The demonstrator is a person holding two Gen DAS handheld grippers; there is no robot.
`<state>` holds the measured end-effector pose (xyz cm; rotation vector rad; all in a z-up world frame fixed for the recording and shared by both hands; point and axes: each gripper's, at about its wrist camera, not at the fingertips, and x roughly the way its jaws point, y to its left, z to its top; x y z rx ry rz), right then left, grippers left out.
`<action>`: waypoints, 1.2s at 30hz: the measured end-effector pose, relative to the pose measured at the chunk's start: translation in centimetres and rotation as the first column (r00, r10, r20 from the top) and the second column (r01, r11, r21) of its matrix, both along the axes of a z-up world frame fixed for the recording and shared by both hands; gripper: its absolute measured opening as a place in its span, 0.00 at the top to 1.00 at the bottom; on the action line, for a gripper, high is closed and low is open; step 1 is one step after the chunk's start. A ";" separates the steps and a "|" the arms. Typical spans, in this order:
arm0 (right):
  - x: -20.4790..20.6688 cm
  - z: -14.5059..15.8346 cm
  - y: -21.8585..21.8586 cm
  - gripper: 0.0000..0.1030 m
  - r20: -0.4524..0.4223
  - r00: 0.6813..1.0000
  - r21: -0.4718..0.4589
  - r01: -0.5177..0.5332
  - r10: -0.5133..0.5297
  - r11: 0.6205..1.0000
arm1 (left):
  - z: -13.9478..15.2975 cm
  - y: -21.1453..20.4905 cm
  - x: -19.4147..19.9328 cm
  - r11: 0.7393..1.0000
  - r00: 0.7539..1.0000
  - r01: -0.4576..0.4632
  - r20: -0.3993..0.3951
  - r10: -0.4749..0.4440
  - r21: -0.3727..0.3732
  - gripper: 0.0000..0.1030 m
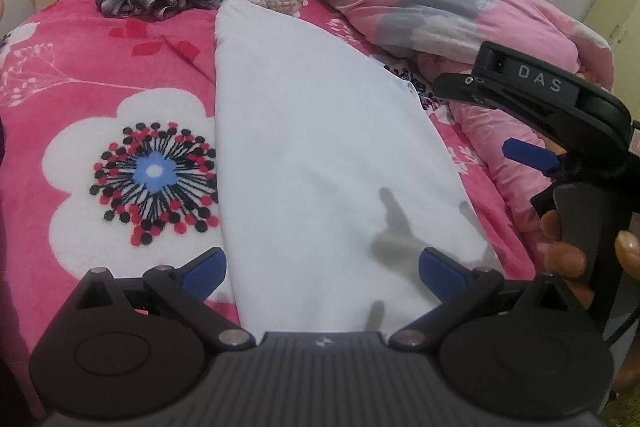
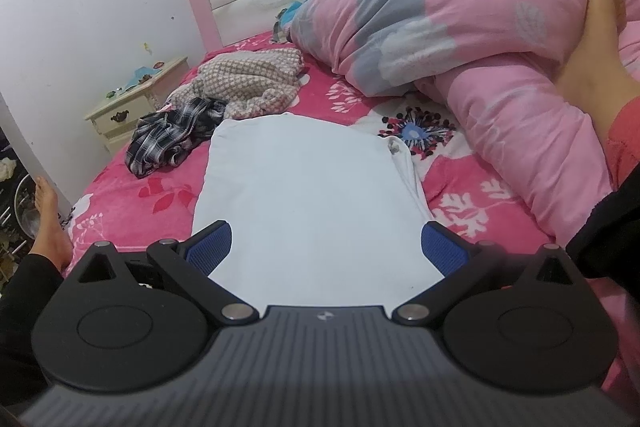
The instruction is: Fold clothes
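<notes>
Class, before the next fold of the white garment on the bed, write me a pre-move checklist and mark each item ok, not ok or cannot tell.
1. Left gripper open, holding nothing: ok.
2. Right gripper open, holding nothing: ok.
3. White garment lies flat on the pink blanket: ok.
4. Garment's far right corner tidy: not ok, a sleeve or edge sticks out there.
5. Plaid shirt and checked knit kept off the white garment: cannot tell, they reach its far edge.
6. Near hem of the garment even: cannot tell, the grippers hide it.
</notes>
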<state>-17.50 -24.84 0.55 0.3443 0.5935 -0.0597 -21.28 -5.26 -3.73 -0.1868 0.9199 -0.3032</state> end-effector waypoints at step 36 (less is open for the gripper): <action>18.3 -5.9 -4.7 0.77 -0.146 0.989 -0.225 -0.020 -0.013 0.974 | -4.9 2.4 12.7 0.985 0.999 0.032 -0.033 -0.039 -0.167 0.60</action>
